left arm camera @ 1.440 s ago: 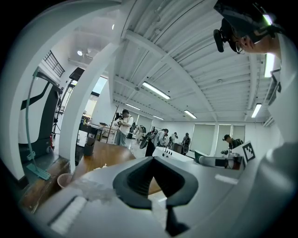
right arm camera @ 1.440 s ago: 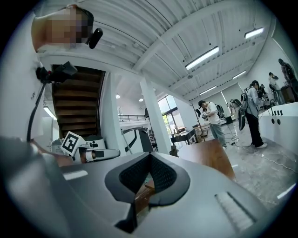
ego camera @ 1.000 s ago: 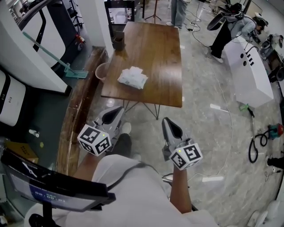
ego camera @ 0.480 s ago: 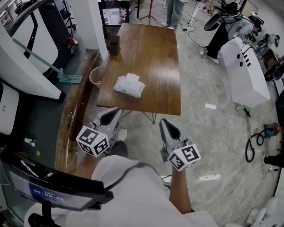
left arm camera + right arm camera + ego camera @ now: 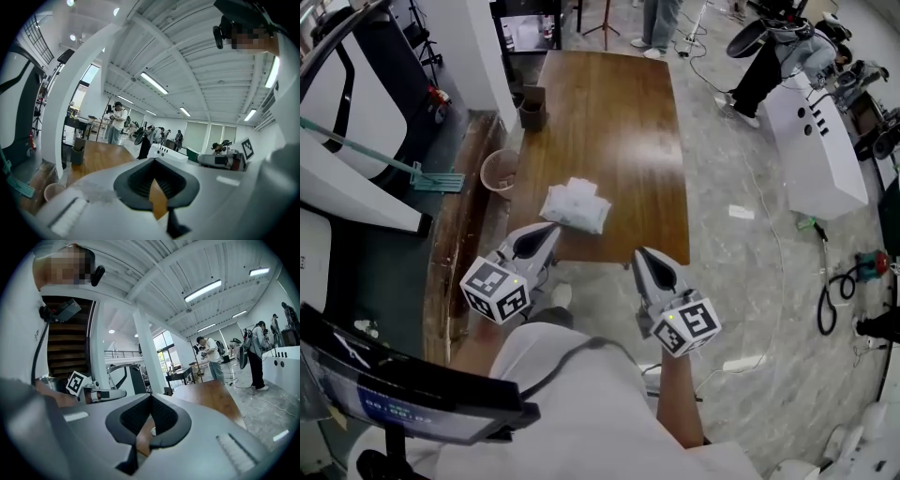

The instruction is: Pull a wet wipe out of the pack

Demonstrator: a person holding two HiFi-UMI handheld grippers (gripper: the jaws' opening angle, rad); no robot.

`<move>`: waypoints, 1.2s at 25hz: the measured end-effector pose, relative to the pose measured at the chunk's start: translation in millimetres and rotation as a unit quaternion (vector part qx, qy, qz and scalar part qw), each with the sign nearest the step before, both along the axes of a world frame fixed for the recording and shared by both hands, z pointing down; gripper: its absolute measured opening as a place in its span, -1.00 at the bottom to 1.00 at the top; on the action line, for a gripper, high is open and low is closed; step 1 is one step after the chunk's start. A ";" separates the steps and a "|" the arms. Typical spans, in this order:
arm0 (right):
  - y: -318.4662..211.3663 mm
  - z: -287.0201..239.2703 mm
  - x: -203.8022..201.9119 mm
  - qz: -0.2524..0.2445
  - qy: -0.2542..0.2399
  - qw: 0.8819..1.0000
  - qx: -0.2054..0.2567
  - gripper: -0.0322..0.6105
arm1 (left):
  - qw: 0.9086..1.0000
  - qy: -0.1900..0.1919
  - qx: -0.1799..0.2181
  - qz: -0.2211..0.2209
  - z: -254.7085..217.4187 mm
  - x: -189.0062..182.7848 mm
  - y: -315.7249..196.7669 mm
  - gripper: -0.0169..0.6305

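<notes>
The wet wipe pack (image 5: pixel 575 206), white and crumpled, lies near the front edge of the brown wooden table (image 5: pixel 614 112). In the head view my left gripper (image 5: pixel 547 229) is shut and empty, its tip just short of the pack's near side, at the table's front edge. My right gripper (image 5: pixel 638 253) is shut and empty too, right of the pack and just off the table's front edge. In the left gripper view the closed jaws (image 5: pixel 157 187) fill the lower frame with the table (image 5: pixel 98 157) beyond. The right gripper view shows closed jaws (image 5: pixel 149 423) and the tabletop (image 5: pixel 211 397).
A dark cup (image 5: pixel 532 109) stands at the table's far left corner. A pink bucket (image 5: pixel 499 172) and a mop (image 5: pixel 431 178) are on the floor at the left. A white cabinet (image 5: pixel 817 141), people and cables (image 5: pixel 836 300) are on the right.
Both grippers have moved forward toward the table, so the table and the pack now lie much nearer to their tips. Both jaws stayed shut.
</notes>
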State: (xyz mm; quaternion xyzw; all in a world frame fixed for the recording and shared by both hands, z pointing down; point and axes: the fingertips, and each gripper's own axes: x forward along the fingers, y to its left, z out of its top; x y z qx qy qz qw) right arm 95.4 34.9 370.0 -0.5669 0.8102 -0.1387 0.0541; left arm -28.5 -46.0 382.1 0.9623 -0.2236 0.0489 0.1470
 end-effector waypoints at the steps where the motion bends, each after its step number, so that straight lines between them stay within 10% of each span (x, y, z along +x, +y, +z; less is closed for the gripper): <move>1: -9.0 0.3 -0.4 0.003 -0.001 1.000 -0.001 -0.89 | 1.000 0.002 0.000 0.003 -1.3 0.7 -9.3 -0.94; 30: -141.9 35.0 -11.3 0.050 0.004 0.997 -0.062 -0.89 | 0.994 0.014 -0.041 0.100 27.1 14.6 -152.6 -0.94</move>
